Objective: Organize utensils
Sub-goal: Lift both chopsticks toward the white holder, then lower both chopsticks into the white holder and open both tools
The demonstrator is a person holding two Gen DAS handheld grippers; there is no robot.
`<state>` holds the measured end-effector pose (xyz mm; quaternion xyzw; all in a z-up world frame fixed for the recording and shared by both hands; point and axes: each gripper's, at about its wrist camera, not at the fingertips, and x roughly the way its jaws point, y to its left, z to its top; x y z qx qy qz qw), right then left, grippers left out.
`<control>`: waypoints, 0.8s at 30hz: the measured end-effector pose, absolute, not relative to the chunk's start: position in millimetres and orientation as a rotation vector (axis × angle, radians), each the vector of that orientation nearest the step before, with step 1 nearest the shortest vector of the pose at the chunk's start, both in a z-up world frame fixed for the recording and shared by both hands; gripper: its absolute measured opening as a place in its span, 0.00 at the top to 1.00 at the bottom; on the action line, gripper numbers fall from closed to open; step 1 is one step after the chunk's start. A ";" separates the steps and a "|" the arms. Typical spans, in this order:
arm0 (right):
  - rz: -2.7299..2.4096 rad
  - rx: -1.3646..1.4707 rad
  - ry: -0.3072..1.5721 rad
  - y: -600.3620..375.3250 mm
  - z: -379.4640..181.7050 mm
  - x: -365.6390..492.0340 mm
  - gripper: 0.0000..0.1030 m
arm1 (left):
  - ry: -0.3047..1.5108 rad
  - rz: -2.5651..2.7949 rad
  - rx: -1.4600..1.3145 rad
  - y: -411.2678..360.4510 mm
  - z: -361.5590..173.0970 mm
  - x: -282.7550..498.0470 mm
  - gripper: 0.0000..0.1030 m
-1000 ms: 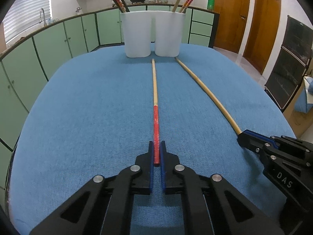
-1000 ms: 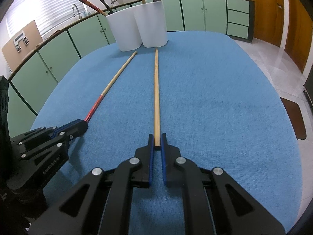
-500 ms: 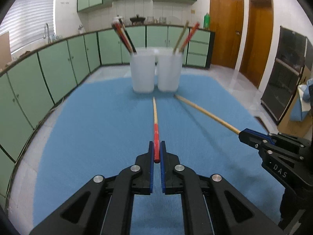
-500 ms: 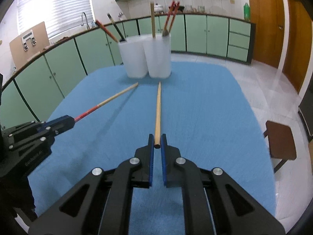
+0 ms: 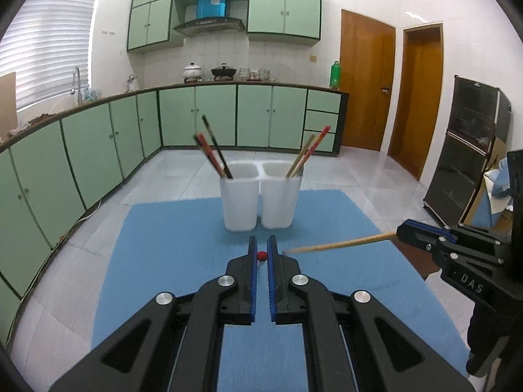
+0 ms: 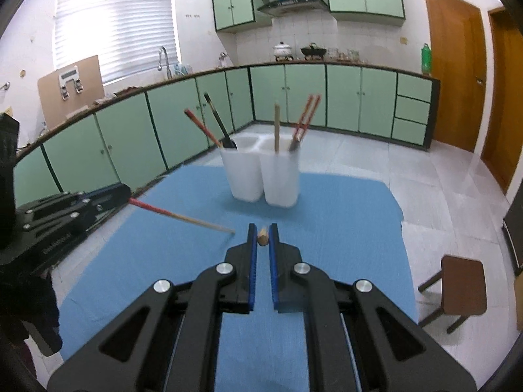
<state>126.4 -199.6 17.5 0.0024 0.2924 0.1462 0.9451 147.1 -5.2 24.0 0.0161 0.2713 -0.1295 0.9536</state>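
My left gripper (image 5: 261,250) is shut on a red-handled chopstick (image 5: 261,255), seen end-on there and lengthwise in the right wrist view (image 6: 183,217). My right gripper (image 6: 262,236) is shut on a plain wooden chopstick (image 6: 262,237), which shows lengthwise in the left wrist view (image 5: 340,245). Both are held high above the blue table (image 5: 170,245), pointing down toward it. Two white cups stand side by side at the table's far end: the left cup (image 5: 239,204) holds red and dark chopsticks, the right cup (image 5: 280,202) holds wooden and red ones.
Green kitchen cabinets (image 5: 98,150) run along the left and back. A dark cabinet (image 5: 467,150) stands at the right. A brown stool (image 6: 457,287) stands on the tiled floor right of the table.
Both grippers have lifted their chopsticks off the table and risen well above it. The chopsticks now point down, end-on to their own cameras.
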 end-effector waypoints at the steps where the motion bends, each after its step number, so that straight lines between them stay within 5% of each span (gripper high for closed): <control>1: 0.304 0.005 0.591 -199.8 21.6 128.9 0.94 | 0.545 -0.270 0.035 -5.6 28.0 150.5 0.95; 24: 0.394 -0.018 0.432 -176.5 139.0 204.3 0.94 | 0.386 -0.340 0.071 -20.2 110.8 224.2 0.95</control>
